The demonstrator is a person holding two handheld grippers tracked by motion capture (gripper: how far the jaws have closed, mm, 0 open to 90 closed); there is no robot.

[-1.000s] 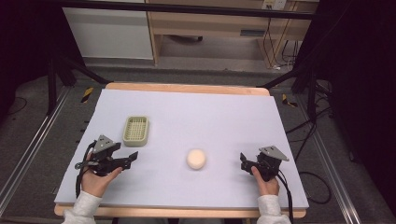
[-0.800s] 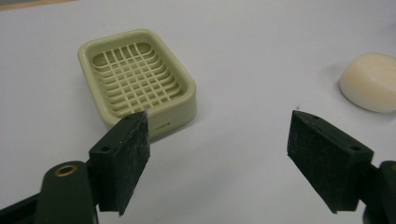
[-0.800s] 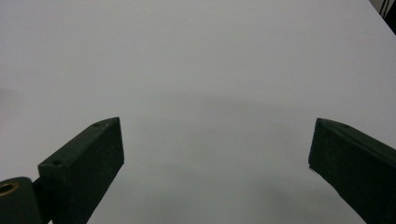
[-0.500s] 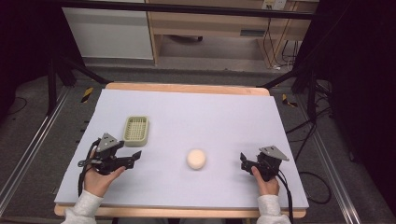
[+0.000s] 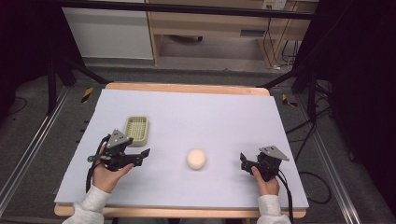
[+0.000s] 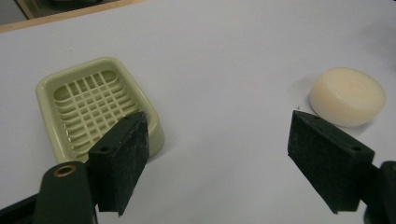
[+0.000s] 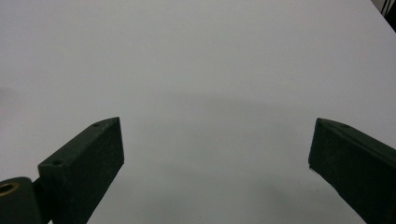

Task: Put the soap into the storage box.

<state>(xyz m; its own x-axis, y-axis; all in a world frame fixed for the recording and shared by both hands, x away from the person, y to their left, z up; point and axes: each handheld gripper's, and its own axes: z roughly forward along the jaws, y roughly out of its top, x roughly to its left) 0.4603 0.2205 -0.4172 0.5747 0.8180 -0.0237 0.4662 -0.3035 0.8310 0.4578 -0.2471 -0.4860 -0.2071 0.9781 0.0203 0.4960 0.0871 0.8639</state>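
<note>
Left gripper (image 5: 140, 156) had edged right, toward round cream soap bar (image 5: 196, 159) at table centre, jaws spread wide, empty. Pale green slotted plastic soap dish (image 5: 137, 129) just beyond it. Right gripper (image 5: 243, 161) unmoved, jaws spread. Pickup likely next.

Seen along the left gripper (image 6: 217, 158), the soap dish (image 6: 100, 106) lies on the table (image 6: 224, 56) ahead of and partly behind the left-hand jaw, and the soap (image 6: 348, 95) lies just beyond the right-hand jaw. Dish and soap are well apart. Between the right gripper's (image 7: 217, 158) spread jaws lies bare table.
</note>
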